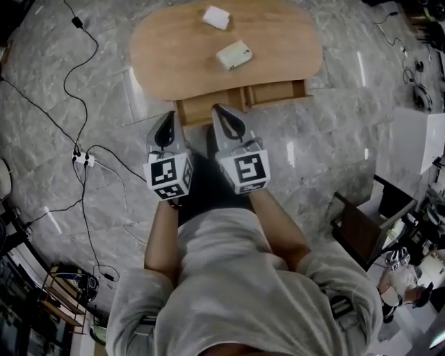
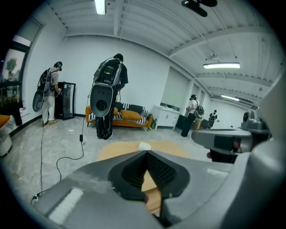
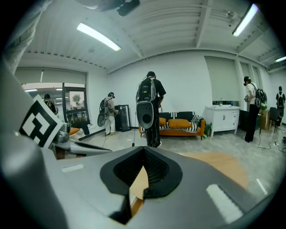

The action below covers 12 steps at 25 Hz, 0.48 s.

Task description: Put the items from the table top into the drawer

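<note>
- Hovering side by side, the left gripper (image 1: 167, 119) and the right gripper (image 1: 221, 115) each have their jaws pressed together with nothing between them.
- The open drawer (image 1: 271, 92) lies just beyond their tips, at the near edge of the wooden table (image 1: 174, 62).
- Both items rest on the tabletop, clear of the tips: near box (image 1: 233, 55), far box (image 1: 216, 17).

Bare tabletop (image 1: 167, 55) around white box (image 1: 216, 17) and white case (image 1: 233, 55); open drawer (image 1: 274, 94) in front.
</note>
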Available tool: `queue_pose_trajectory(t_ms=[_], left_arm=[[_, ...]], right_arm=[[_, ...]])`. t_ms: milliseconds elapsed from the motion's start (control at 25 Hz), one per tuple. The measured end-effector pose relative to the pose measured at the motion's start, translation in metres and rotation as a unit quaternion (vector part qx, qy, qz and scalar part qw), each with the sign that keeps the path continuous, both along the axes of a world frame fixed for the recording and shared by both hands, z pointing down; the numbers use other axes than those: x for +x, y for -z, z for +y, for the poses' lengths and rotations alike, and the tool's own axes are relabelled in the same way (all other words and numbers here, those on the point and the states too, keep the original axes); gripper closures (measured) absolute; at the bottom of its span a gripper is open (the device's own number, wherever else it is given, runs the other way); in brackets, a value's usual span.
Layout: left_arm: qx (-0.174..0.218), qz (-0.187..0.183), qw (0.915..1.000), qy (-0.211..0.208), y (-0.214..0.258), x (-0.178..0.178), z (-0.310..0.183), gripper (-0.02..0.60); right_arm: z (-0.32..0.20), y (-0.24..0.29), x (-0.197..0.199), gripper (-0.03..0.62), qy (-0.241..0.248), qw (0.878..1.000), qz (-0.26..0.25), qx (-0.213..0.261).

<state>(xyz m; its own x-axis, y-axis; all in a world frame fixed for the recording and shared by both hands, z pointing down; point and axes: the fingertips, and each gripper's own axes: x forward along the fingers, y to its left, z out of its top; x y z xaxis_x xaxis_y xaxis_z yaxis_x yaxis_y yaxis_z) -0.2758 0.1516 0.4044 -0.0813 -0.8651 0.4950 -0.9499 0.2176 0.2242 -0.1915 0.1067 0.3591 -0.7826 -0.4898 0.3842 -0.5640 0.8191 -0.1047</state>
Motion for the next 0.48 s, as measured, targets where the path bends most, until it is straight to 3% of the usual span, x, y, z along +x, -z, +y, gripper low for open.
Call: queue_pose_trajectory(t_ms=[240, 480], left_arm=[[-0.054, 0.006, 0.9983, -0.021, -0.078, 0.017, -0.009, 0.563], [-0.084, 0.023, 0.9961, -0.011, -0.13, 0.005, -0.037, 0.563]], right_arm=[[-0.019, -0.085, -0.016, 0.586, 0.043, 0.998, 0.005, -0.04], [-0.058, -0.133, -0.017, 0.586, 0.041, 0.997, 0.015, -0.065]])
